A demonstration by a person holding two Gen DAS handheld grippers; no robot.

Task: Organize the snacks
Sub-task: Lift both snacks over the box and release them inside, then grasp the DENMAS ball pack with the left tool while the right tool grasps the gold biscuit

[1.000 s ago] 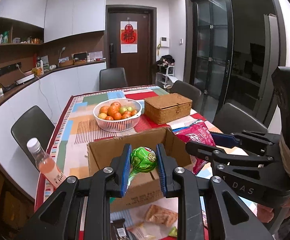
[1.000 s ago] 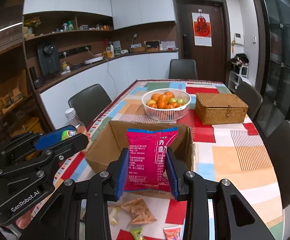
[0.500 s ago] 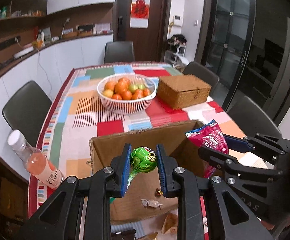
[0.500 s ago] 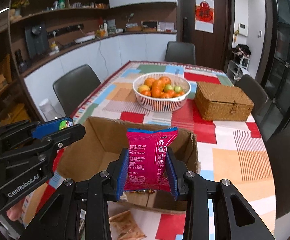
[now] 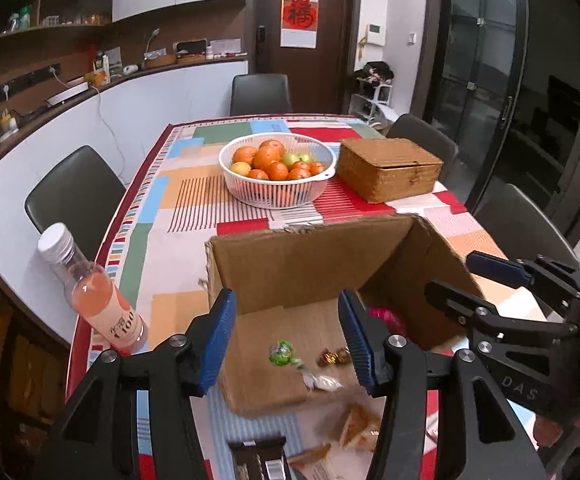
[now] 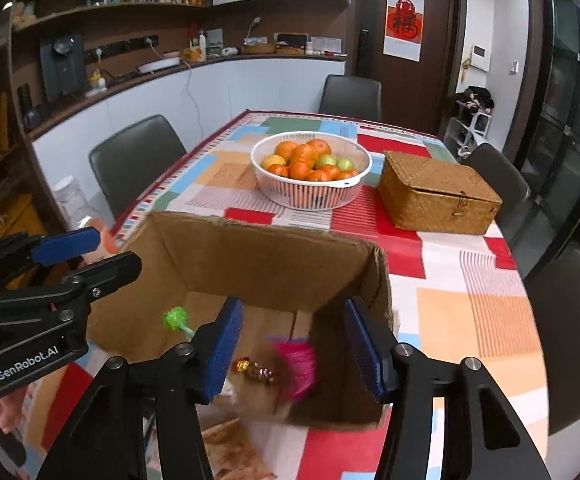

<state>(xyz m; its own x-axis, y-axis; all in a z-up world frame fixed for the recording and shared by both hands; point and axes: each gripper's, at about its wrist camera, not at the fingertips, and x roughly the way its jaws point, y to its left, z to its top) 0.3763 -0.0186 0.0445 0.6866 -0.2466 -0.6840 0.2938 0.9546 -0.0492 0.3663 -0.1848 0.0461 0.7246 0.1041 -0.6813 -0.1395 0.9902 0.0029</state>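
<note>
While both grippers hang over the open cardboard box (image 5: 322, 264), neither one holds anything. The left gripper (image 5: 288, 338) has its blue-padded jaws spread wide, with bare space between them. Seen between and below those jaws, the green lollipop (image 5: 282, 353) lies on the box floor, apart from both pads. Just to its right rest a gold-wrapped candy (image 5: 332, 357) and a clear-wrapped candy (image 5: 322, 381), also on the box floor.

The right gripper (image 6: 294, 344) is likewise wide open and empty. The pink snack bag (image 6: 296, 368) appears blurred inside the box, below the gap between the jaws and touching neither pad. In the left wrist view, only a corner of this bag shows behind the right-hand jaw, in the far right part of the box.

In the right wrist view, the lollipop sits toward the left side of the box, near the left gripper's tips. The gold-wrapped candy lies between the lollipop and the bag.

Beyond the box, on the patterned tablecloth (image 6: 470, 280), stand a white fruit basket (image 5: 277, 196) and a wicker box (image 5: 388, 170). A bottle (image 5: 94, 296) of pink drink stands at the table's left edge. More snack packets (image 5: 360, 426) lie on the table in front of the box.
</note>
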